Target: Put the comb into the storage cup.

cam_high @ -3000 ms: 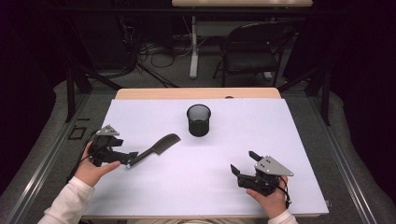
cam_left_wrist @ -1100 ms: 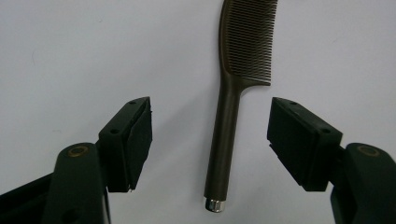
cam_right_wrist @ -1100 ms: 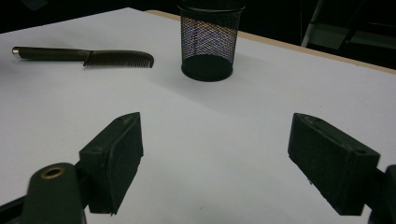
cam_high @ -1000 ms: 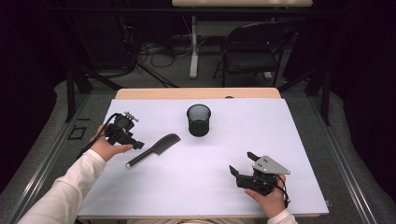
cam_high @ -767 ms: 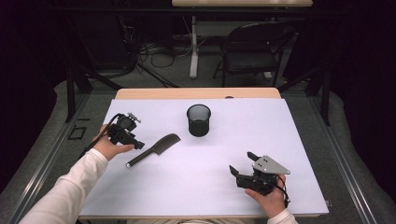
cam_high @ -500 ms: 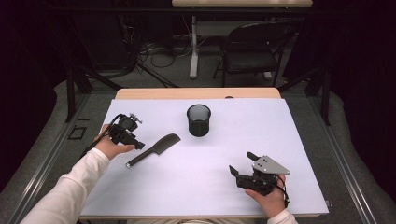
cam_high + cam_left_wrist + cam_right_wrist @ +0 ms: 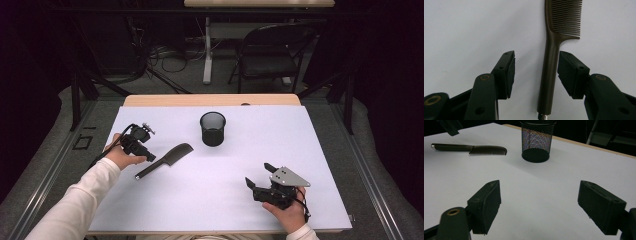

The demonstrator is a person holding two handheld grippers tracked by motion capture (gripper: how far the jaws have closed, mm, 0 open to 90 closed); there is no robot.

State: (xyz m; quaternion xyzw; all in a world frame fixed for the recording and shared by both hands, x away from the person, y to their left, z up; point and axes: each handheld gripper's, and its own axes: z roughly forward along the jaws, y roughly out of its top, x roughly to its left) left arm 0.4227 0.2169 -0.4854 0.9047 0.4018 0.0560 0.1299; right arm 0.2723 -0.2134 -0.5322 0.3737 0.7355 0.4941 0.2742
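Count: one comb (image 7: 165, 160), one mesh cup (image 7: 213, 128), two grippers, all on one white table (image 7: 310, 145).
Comb: lying flat, left of centre in the high view, slanted with its teeth end toward the upper right and its metal-tipped handle end toward the lower left.
Comb up close: in the left gripper view the comb (image 7: 552, 57) runs up the frame, handle low, teeth at the top.
Left gripper: the left gripper (image 7: 145, 152) sits at mid-left of the high view, over the comb's handle.
Left jaws: they have just been closing in, and the handle stands between them, nearer the right-hand pad (image 7: 569, 75); the other pad is still clear of it, so no grip yet.
Left arm: white sleeve comes up from the bottom left corner, forearm stretched out toward the comb, hand wrapped round the gripper body.
Right gripper: the right gripper (image 7: 257, 177) rests low at the lower right of the high view, pointing toward the upper left.
Right jaws: spread wide, only bare table between them.
Mesh cup: upright, upper centre of the table, well apart from both grippers, near the comb's teeth end.
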